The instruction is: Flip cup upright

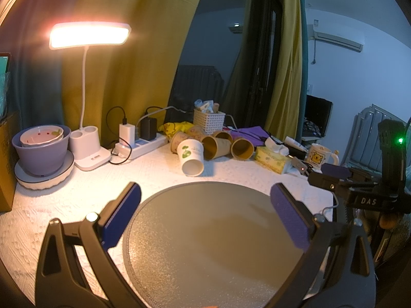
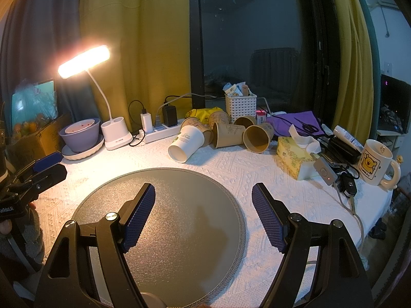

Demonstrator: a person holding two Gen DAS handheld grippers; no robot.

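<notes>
The white cup (image 2: 185, 143) lay on its side on the counter (image 2: 231, 169), with its open mouth facing the cameras. It was just past the far edge of the round grey mat (image 2: 164, 220). Right behind it, some brown cups (image 2: 241, 133) lay tipped over in a bunch, and one touched it. A yellow tissue box (image 2: 295, 156) sat to the right of them. A lit lamp (image 2: 84, 60) shone at the back left.

The left gripper (image 1: 205, 202) hung over the mat with its fingers spread wide and nothing between them. The right gripper (image 2: 203, 205) also hung over the mat, fingers wide and holding nothing. Both were well apart from the white cup.
</notes>
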